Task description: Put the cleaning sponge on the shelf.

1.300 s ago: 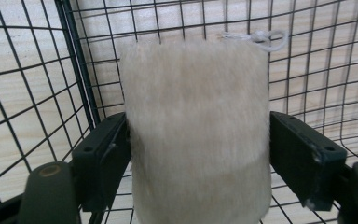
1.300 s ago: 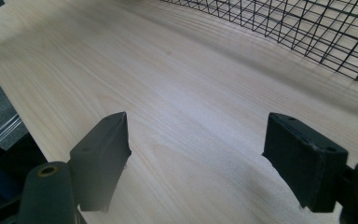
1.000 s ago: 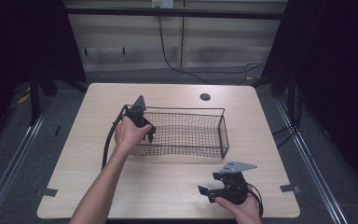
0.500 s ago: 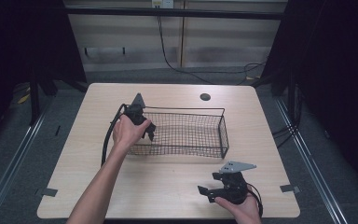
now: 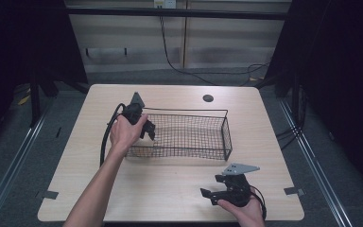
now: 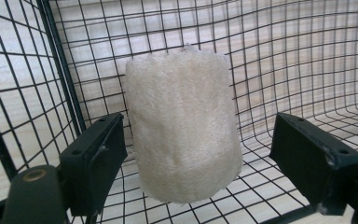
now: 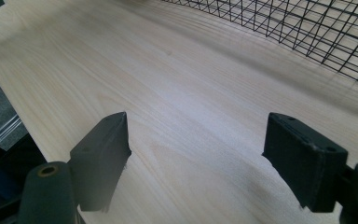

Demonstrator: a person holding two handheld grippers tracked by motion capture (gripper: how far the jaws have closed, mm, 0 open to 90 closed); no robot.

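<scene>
A light wooden worktop carries a black wire basket near its middle; a dark round hole sits toward the far edge.

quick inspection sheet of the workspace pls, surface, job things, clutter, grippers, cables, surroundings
surface: pale wood table, bare in front of the basket
job's things: black wire basket at mid table; cream fuzzy roll inside its left end
clutter: a dark round spot near the far edge
grippers: left gripper open, jaws either side of the roll, not clamped; right gripper open above bare table
cables: black cable loops from the left gripper
surroundings: dark curtains, grey floor, wall cables behind
</scene>
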